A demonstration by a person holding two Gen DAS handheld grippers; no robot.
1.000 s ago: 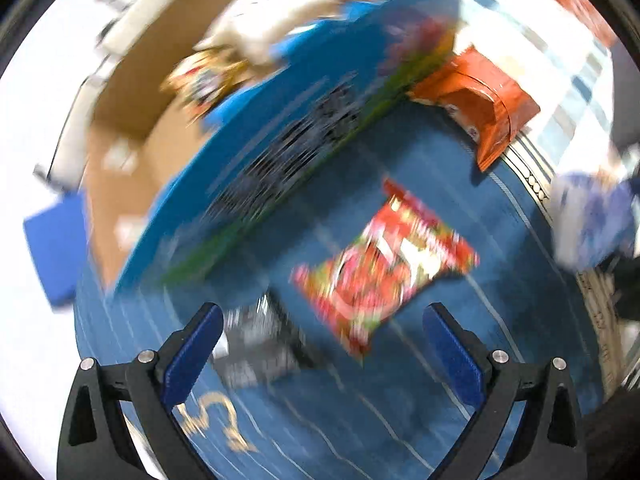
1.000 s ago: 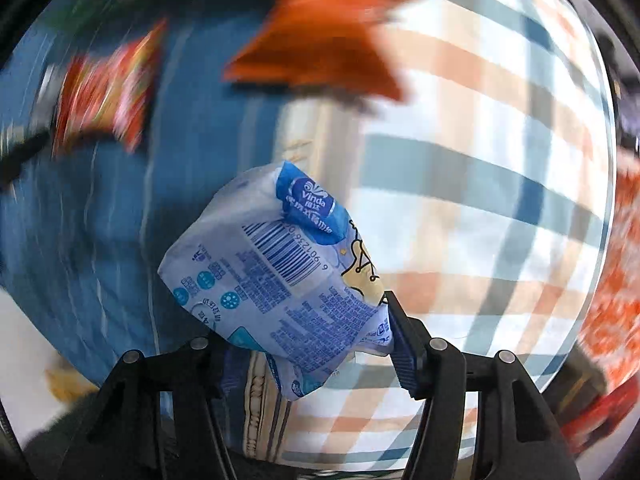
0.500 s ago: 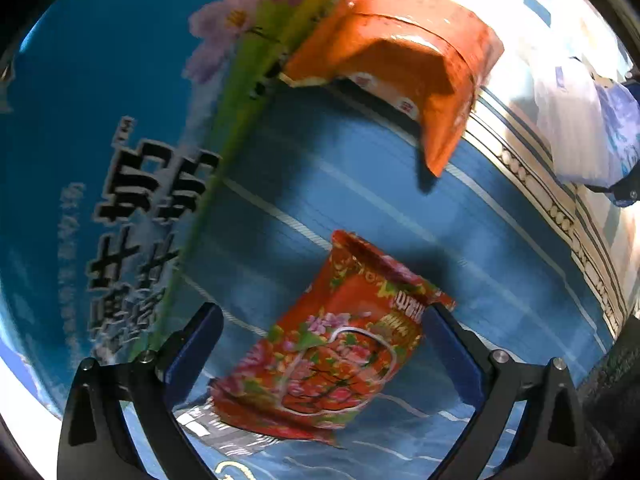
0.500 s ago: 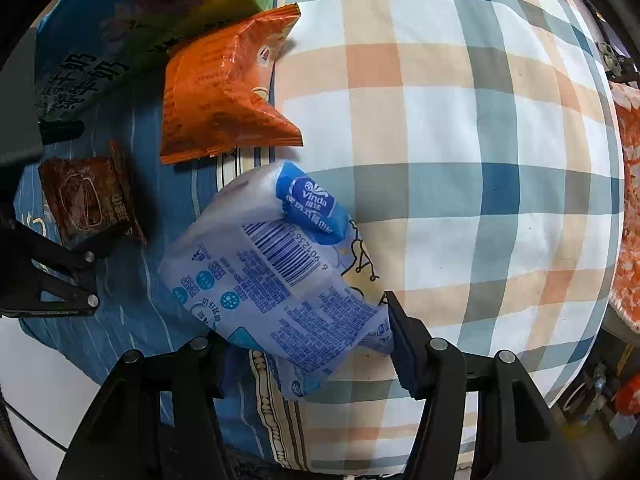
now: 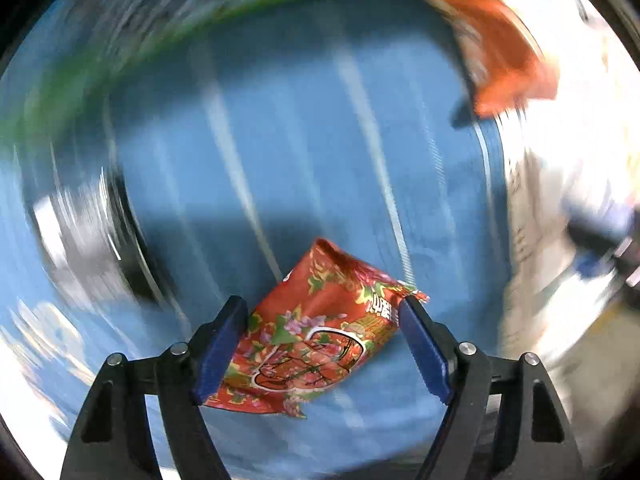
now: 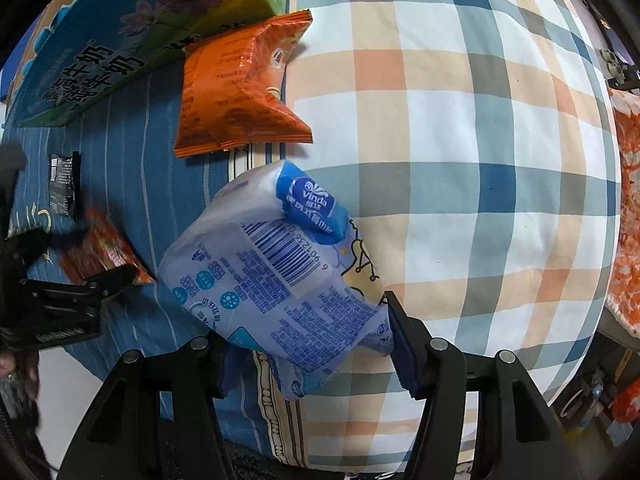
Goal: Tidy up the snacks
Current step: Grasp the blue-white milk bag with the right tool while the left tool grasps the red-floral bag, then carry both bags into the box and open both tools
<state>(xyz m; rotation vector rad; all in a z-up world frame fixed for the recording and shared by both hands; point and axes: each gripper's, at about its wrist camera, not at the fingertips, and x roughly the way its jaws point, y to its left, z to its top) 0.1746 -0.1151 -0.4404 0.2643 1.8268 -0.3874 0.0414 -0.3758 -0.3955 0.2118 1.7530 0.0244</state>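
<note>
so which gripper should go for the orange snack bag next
Neither is free. The left gripper is clamped on the red floral packet and the right gripper on the Vinda tissue pack. Probably the right once emptied, since the orange snack bag lies straight ahead of its fingers.

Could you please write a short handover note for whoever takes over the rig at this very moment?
Left gripper: shut on the red floral snack packet, pads on both its sides, over the blue striped cloth.
Right gripper: shut on the blue-and-white Vinda tissue pack, held above the edge of the checked cloth.
Lying loose: the orange snack bag against the blue milk carton box, and a small dark packet on the blue cloth.
Done: both packs gripped. Left: place them, then collect the orange bag and the dark packet. The destination is not visible now.
</note>
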